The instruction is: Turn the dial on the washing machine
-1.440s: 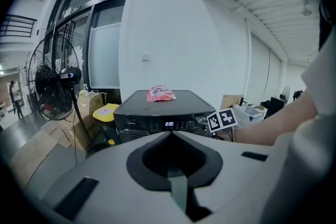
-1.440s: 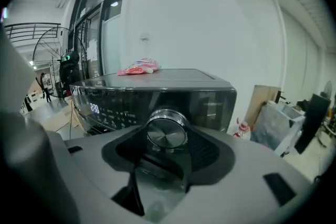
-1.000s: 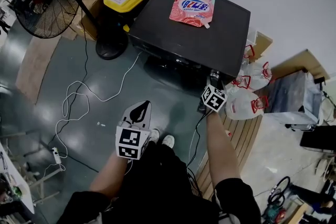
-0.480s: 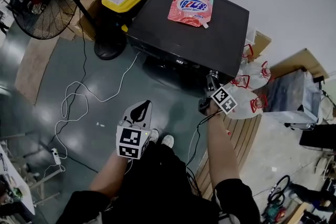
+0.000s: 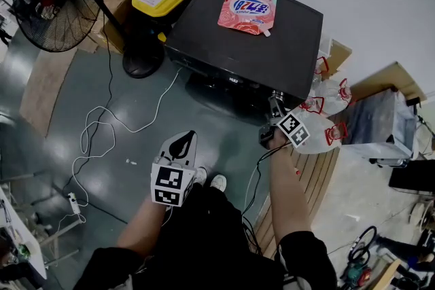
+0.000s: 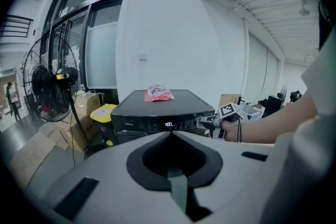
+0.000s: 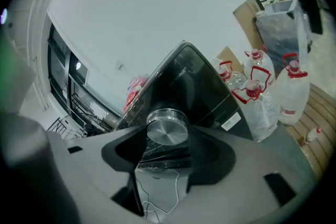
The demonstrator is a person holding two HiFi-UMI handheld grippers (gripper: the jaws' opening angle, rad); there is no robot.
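1. Right gripper view shows the right gripper (image 7: 169, 140) clamped on the silver dial (image 7: 167, 124), at the right end of the washing machine (image 7: 195, 86) front panel. Twist squarely about the dial's axis with an even squeeze, so the pads don't slip.
2. The left gripper (image 6: 170, 136) hangs low, jaws together and empty.
3. The dial's markings are unreadable, and in the head view the gripper covers the dial.

Right tongs (image 5: 274, 104) rolled about the dial (image 7: 167, 126); marker cube (image 5: 293, 128) swung rightward, its face re-angled. Most movement early, little in the last half-second.
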